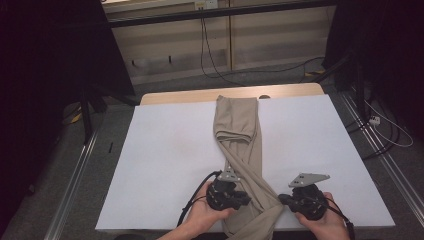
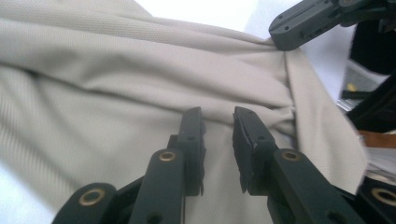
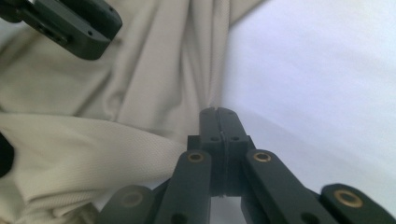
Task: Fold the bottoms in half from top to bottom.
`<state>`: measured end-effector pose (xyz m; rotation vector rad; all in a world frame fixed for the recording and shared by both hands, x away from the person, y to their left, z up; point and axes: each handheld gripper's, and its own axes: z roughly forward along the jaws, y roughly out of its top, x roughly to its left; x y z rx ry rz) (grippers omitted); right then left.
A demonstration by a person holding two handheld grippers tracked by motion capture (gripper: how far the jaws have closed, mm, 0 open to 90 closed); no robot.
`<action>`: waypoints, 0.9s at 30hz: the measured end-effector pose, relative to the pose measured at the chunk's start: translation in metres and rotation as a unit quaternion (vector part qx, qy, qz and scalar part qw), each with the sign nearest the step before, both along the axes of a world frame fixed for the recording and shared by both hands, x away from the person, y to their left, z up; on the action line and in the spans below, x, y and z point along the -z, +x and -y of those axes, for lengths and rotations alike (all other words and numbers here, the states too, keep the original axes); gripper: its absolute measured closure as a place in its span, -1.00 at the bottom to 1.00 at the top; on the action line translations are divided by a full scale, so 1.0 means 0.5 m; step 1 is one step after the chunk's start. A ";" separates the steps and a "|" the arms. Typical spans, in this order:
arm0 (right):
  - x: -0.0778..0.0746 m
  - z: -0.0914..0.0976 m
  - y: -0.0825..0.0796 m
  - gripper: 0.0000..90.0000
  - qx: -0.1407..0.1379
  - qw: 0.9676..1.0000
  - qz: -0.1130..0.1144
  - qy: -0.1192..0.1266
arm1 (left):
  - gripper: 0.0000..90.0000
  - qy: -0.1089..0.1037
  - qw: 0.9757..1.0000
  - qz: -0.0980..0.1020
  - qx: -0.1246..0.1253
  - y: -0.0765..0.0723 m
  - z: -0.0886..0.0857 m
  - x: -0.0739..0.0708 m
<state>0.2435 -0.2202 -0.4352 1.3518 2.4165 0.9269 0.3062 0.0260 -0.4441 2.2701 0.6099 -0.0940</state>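
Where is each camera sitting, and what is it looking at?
High view: above the person's side, looking down on the white table and beige cloth; both hands show.
Left gripper view: rides the left hand-held gripper, jaws slightly apart over the cloth.
Right gripper view: rides the right hand-held gripper, jaws pinched shut at the cloth's edge.
Shared: both gripper views show the cloth and the other hand-held gripper.
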 end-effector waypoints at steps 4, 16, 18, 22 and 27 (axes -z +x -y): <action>0.004 0.008 0.008 1.00 0.022 0.999 0.014 -0.039 | 0.60 -0.010 1.000 0.010 0.009 -0.001 0.026 -0.005; 0.016 0.031 0.025 1.00 0.039 0.999 -0.008 0.019 | 0.64 0.008 0.997 0.069 0.045 -0.030 0.062 0.012; 0.016 0.030 0.025 1.00 0.038 0.999 -0.007 0.019 | 0.95 0.006 0.997 0.058 0.040 -0.031 0.063 0.012; 0.015 0.031 0.025 1.00 0.036 0.999 -0.016 0.031 | 1.00 0.006 0.998 0.045 0.044 -0.033 0.051 0.000; 0.004 0.029 0.013 1.00 0.025 0.998 -0.027 0.057 | 1.00 -0.011 0.999 0.032 0.037 -0.043 0.000 -0.033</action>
